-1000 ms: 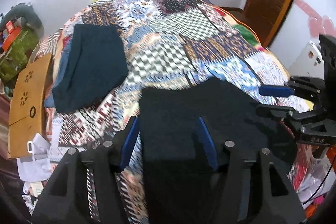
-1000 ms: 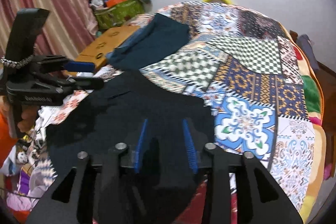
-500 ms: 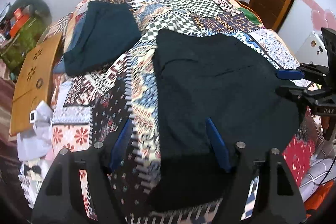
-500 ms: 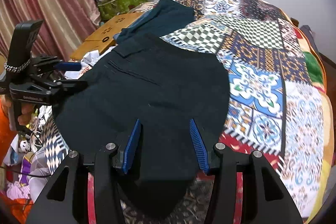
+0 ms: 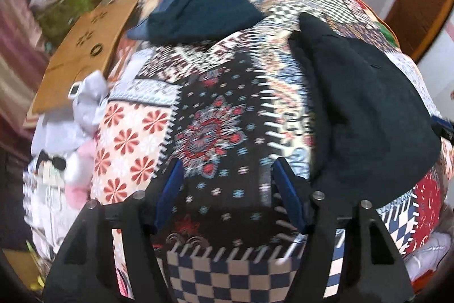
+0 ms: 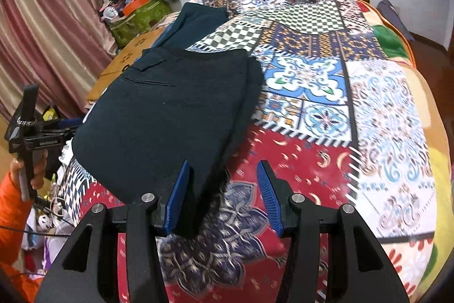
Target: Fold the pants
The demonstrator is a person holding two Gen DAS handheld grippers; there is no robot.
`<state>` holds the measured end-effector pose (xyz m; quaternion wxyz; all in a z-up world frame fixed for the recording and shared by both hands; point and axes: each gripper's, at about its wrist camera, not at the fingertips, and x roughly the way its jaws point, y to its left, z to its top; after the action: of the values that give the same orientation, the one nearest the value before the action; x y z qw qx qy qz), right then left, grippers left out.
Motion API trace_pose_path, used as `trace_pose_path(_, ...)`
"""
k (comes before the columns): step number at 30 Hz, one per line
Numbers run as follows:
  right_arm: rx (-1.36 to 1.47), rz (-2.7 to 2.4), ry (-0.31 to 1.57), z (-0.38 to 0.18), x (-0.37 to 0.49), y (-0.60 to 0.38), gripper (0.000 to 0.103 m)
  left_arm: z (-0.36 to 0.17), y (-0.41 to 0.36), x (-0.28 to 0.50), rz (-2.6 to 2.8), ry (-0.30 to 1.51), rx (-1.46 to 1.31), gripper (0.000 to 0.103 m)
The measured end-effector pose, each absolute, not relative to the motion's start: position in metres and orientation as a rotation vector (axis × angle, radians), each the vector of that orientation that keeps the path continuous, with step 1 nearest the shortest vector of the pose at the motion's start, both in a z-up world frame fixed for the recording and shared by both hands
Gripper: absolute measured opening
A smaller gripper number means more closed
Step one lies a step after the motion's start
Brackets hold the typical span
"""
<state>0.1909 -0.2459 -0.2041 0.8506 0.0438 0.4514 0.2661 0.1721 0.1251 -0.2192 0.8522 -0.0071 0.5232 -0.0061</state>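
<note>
Grippers, left and right, wide apart, empty.

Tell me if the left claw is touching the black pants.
Apart. In the left wrist view the left claw stands open over bare quilt, with the black pants off to its right.

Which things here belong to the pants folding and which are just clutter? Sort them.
Job:
black pants
left tongs, open
right tongs, open
patchwork quilt, work surface

Lying about:
teal folded garment
cardboard sheet
green bag
</note>
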Motion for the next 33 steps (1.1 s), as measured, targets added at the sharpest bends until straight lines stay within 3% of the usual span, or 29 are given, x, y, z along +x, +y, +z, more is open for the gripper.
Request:
trace_pose_path(7, 0.038, 0.464, 0.939, -0.197, 0.191, -0.265, 0.050, -0.181, 0.128, 0.178, -0.013, 1.002, -0.040, 0.068)
trace_pose_path(10, 0.077, 0.452, 0.913, -0.188, 0.196, -0.273, 0.051, -0.168, 0.115, 0.189, -0.044, 0.972, -0.030, 0.077)
trace_pose_path(15, 0.107, 0.457, 0.835, -0.170, 0.206, -0.268, 0.069, -0.156, 0.083, 0.217, -0.131, 0.954, -0.023, 0.082)
trace_pose_path(18, 0.135, 0.484, 0.816, -0.167, 0.216, -0.261, 0.073, -0.163, 0.068, 0.235, -0.179, 0.991, -0.046, 0.083)
trace_pose_path(33, 0.271, 0.638, 1.034, -0.227, 0.263, -0.232, 0.073, -0.227, 0.043, 0.282, -0.370, 1.241, -0.231, 0.084)
